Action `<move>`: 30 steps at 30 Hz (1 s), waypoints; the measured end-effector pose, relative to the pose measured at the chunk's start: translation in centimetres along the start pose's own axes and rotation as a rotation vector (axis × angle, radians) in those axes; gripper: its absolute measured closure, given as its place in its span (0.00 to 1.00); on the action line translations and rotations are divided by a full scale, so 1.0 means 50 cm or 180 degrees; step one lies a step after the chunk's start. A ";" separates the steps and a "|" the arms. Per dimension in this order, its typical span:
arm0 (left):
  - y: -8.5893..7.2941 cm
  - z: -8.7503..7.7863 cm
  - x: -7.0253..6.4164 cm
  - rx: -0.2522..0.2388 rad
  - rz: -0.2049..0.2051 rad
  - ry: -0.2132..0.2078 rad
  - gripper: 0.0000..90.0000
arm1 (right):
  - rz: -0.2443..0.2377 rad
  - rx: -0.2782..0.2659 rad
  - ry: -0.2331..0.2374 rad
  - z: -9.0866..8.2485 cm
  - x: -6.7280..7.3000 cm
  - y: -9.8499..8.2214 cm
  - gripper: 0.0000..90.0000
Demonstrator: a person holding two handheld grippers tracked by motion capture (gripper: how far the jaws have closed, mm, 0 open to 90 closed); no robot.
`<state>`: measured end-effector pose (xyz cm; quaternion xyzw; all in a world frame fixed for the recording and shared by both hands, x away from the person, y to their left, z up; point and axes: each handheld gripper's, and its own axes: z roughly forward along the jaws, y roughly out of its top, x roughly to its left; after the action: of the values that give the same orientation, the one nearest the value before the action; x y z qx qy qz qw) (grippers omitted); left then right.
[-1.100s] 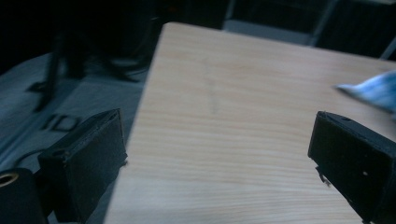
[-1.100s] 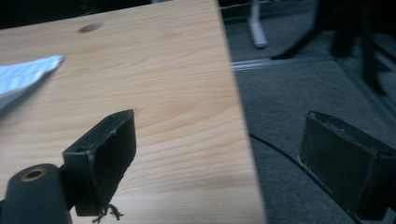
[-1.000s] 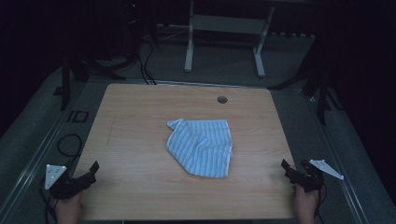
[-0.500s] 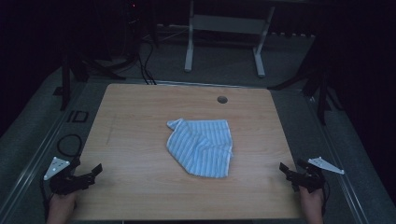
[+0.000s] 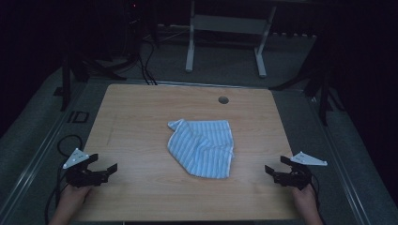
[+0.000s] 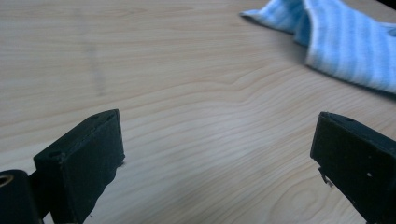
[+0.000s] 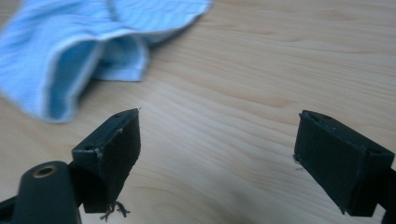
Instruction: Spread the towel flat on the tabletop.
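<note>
A blue-and-white striped cloth [image 5: 202, 147] lies crumpled mid-table [image 5: 141, 108]. The left gripper [image 5: 104, 171] and right gripper [image 5: 276, 172] wait at the near corners, well apart from it, jaws spread and empty. Likely they are poised to reach in from both sides.

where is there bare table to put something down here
Bare wood runs between the left claw and the striped cloth, between the cloth and the right claw, and along the far edge around the round hole. The centre of the table is taken by the cloth.
</note>
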<state>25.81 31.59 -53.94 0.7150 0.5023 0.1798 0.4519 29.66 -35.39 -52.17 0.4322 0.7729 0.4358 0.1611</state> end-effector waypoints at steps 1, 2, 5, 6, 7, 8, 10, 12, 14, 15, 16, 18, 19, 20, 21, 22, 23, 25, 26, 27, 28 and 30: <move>0.004 0.006 -0.004 0.0023 0.0053 -0.0004 0.04 | 0.0010 0.0016 0.0100 0.003 0.003 0.003 0.16; 0.009 0.013 -0.008 0.0067 0.0093 -0.0031 0.04 | 0.0005 0.0021 0.0162 0.007 0.008 0.007 0.15; 0.020 0.034 -0.020 0.0122 0.0136 -0.0127 0.04 | -0.0034 0.0193 0.0435 0.027 0.025 0.018 0.14; 0.024 0.040 -0.024 0.0141 0.0152 -0.0144 0.04 | -0.0064 0.0268 0.0500 0.034 0.031 0.021 0.14; 0.028 0.046 -0.027 0.0146 0.0173 -0.0180 0.04 | -0.0070 0.0285 0.0590 0.041 0.038 0.022 0.14; 0.032 0.052 -0.031 0.0161 0.0202 -0.0199 0.04 | -0.0091 0.0278 0.0670 0.046 0.044 0.023 0.13; 0.036 0.057 -0.034 0.0198 0.0227 -0.0229 0.04 | -0.0112 0.0289 0.0685 0.052 0.052 0.024 0.13; 0.046 0.069 -0.043 0.0239 0.0287 -0.0281 0.06 | -0.0195 0.0356 0.0658 0.067 0.070 0.027 0.13; 0.058 0.084 -0.054 0.0345 0.0394 -0.0349 0.07 | -0.0300 0.0415 0.0690 0.086 0.094 0.028 0.15; 0.062 0.090 -0.057 0.0359 0.0412 -0.0383 0.07 | -0.0339 0.0407 0.0709 0.091 0.101 0.028 0.15; 0.066 0.095 -0.061 0.0376 0.0440 -0.0401 0.09 | -0.0363 0.0412 0.0729 0.096 0.107 0.029 0.16; 0.072 0.105 -0.068 0.0391 0.0467 -0.0433 0.13 | -0.0401 0.0444 0.0770 0.106 0.120 0.031 0.18; 0.075 0.111 -0.071 0.0414 0.0490 -0.0457 0.13 | -0.0424 0.0459 0.0795 0.110 0.126 0.032 0.19; 0.077 0.117 -0.076 0.0427 0.0525 -0.0479 0.13 | -0.0455 0.0459 0.0814 0.115 0.131 0.034 0.19; 0.079 0.123 -0.079 0.0423 0.0561 -0.0511 0.15 | -0.0462 0.0468 0.0842 0.120 0.136 0.035 0.20; 0.081 0.129 -0.083 0.0430 0.0574 -0.0529 0.16 | -0.0478 0.0484 0.0864 0.124 0.140 0.036 0.22; 0.084 0.135 -0.086 0.0445 0.0590 -0.0560 0.16 | -0.0502 0.0497 0.0883 0.128 0.145 0.037 0.23; 0.087 0.149 -0.092 0.0474 0.0656 -0.0613 0.17 | -0.0551 0.0516 0.0909 0.136 0.151 0.040 0.24; 0.089 0.157 -0.096 0.0490 0.0665 -0.0628 0.17 | -0.0565 0.0529 0.0923 0.139 0.154 0.042 0.27; 0.092 0.165 -0.099 0.0522 0.0685 -0.0648 0.18 | -0.0573 0.0535 0.0944 0.141 0.157 0.044 0.27; 0.094 0.172 -0.102 0.0537 0.0712 -0.0675 0.18 | -0.0581 0.0543 0.0956 0.144 0.159 0.046 0.28; 0.099 0.188 -0.110 0.0580 0.0798 -0.0692 0.19 | -0.0596 0.0545 0.1002 0.149 0.163 0.050 0.35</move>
<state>32.89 21.93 -53.74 0.8252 0.3717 0.1102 0.4109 30.96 -24.20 -53.34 0.2971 0.8596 0.4138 0.0408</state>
